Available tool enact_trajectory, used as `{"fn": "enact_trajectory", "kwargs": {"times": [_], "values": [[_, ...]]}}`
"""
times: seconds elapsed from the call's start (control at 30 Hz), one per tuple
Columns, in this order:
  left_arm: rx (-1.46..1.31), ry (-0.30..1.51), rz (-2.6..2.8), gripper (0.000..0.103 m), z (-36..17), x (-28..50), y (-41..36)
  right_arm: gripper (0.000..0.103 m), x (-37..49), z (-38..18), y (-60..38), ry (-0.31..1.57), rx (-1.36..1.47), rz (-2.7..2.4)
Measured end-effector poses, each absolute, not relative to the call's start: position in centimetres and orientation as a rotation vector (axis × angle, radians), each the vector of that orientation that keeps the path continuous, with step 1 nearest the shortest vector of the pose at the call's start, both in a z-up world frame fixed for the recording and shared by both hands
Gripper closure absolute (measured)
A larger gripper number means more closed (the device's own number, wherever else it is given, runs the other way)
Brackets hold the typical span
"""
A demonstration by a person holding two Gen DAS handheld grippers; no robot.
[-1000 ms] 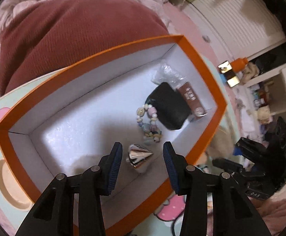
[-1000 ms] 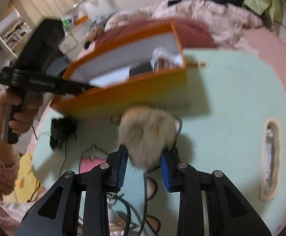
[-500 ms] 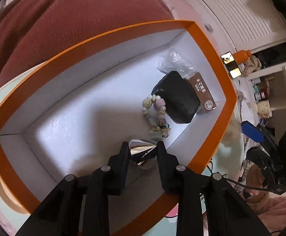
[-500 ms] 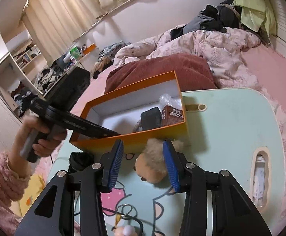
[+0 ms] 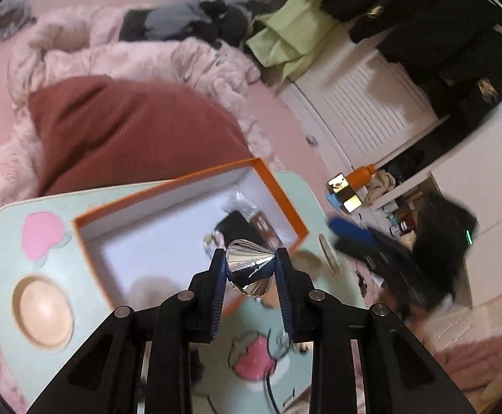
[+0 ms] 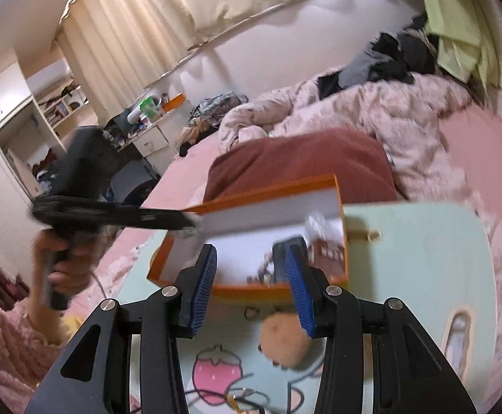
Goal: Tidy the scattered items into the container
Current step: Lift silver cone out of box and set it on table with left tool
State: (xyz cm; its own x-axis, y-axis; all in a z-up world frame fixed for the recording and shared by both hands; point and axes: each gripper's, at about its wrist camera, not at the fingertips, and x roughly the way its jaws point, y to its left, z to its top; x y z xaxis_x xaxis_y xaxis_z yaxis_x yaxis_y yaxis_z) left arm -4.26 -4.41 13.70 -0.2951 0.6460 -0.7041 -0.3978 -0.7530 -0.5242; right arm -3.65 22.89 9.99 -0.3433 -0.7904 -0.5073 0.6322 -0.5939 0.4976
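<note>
The left tongs (image 5: pixel 251 269) are closed on a shiny silver cone (image 5: pixel 248 266), held above the near edge of the orange box (image 5: pixel 278 189), which sits in the middle of the frame on the mint-green desk (image 5: pixel 6 241). The right tongs (image 6: pixel 251 286) stand open with nothing between them, poised above a fluffy tan toy (image 6: pixel 285 339) that lies on the desk just in front of the box, toward the lower centre of the right view. Inside the box already lie a black pouch (image 5: pixel 237 227), a small brown carton (image 6: pixel 330 252) and some beads (blurred, hard to make out). So the task looks partly done: the cone and the fluffy toy are both outside the box. The desk, printed with a strawberry (image 6: pixel 218 369), rests on a pink bed beside a dark red cushion (image 5: pixel 130 127) and a rumpled quilt (image 6: pixel 371 103); curtains hang at the upper left of the right view.
</note>
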Motion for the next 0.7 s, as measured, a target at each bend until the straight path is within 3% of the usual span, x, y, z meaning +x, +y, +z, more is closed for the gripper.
{"fn": "enact_trajectory", "kwargs": {"times": [0.23,0.33,0.6,0.7], "values": [[-1.38,-0.23,2.051,0.077,8.4,1.2,-2.6,0.06,-7.2,9.6,15.4,0.103,1.153,-1.993],[-1.389,-0.214,2.135,0.077,5.9,2.1,-2.3,0.065,-8.1,7.9,12.7,0.255,1.254,-1.976],[-1.381,-0.255,2.21,0.077,3.0,2.8,-2.0,0.069,-9.4,4.8,10.1,0.459,1.406,-1.973],[-1.372,-0.23,2.244,0.072,2.7,3.0,-2.0,0.069,-9.6,5.0,9.6,0.51,1.408,-1.97]]}}
